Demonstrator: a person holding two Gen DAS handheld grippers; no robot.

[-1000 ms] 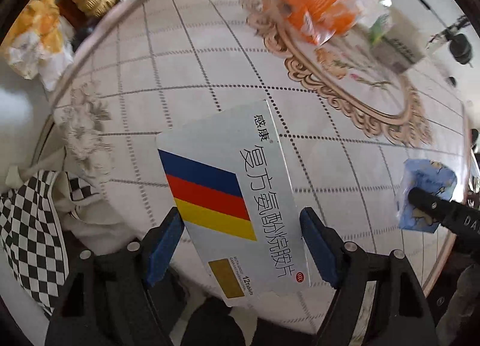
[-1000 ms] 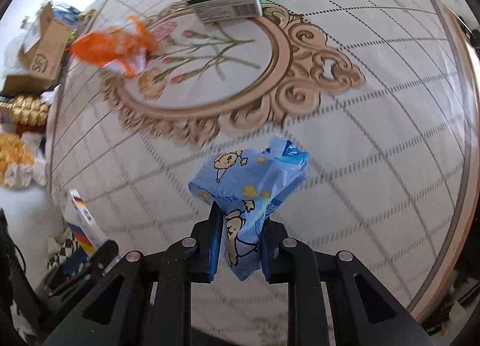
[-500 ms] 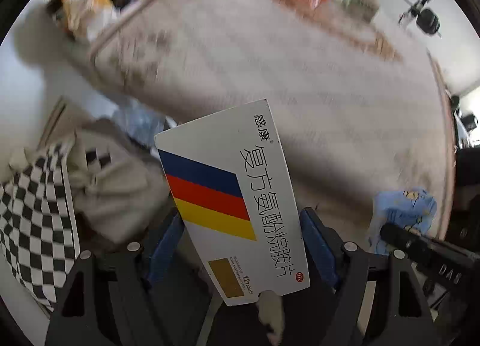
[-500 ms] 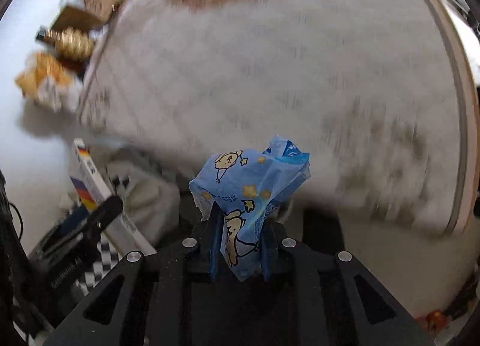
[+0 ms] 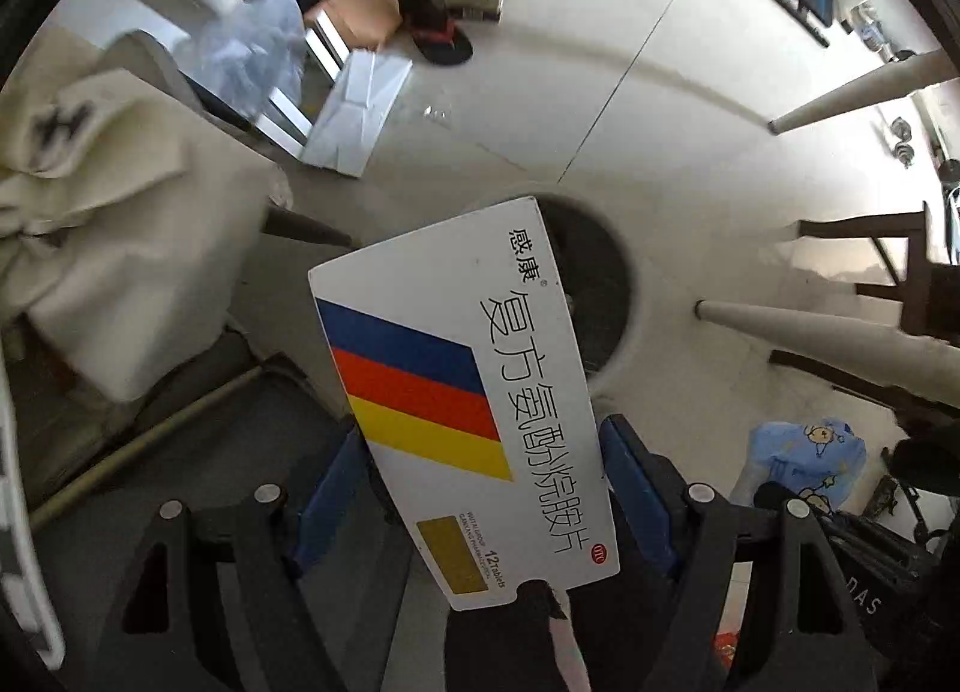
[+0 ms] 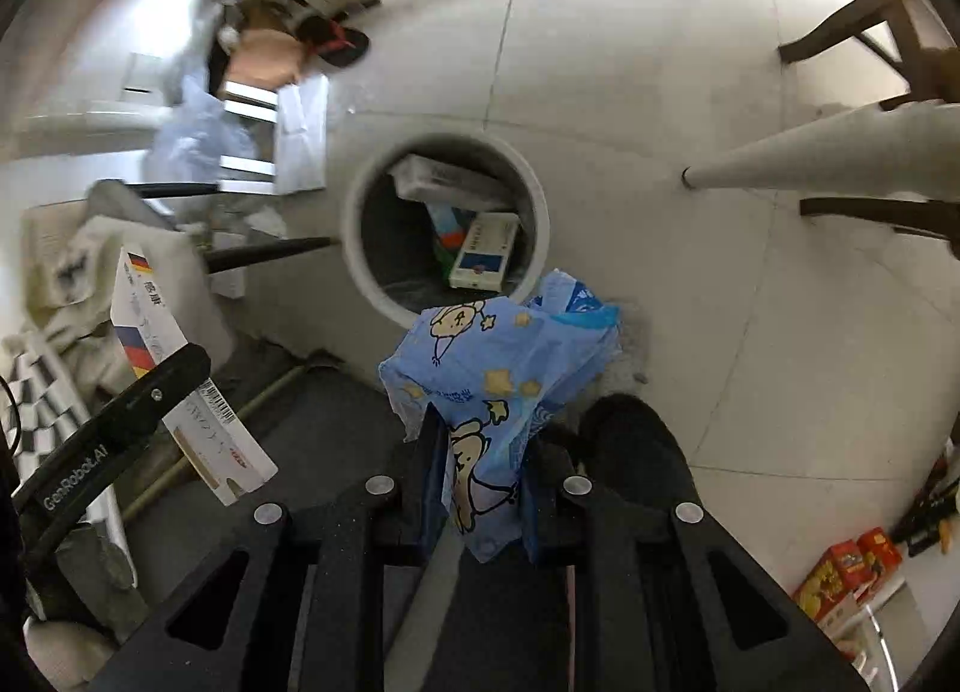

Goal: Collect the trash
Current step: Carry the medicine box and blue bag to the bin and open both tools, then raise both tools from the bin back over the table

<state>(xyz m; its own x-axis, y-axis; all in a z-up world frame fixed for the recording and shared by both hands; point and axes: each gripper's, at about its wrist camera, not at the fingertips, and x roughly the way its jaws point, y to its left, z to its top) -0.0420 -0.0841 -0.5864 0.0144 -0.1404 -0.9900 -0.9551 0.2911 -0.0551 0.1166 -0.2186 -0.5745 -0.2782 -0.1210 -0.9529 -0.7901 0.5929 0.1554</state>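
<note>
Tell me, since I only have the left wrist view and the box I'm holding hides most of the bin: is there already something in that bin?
Observer: Yes. The right wrist view looks into the round bin; a white and blue carton lies inside, with other packaging.
Operator: The right gripper is cut off at my edge. Is the blue bag gripped?
Observer: Yes, the right gripper is shut on the blue cartoon bag.
Operator: And how does my box look from there?
Observer: The medicine box sits in the left gripper, seen edge-on, left of the bin's rim in that picture.
</note>
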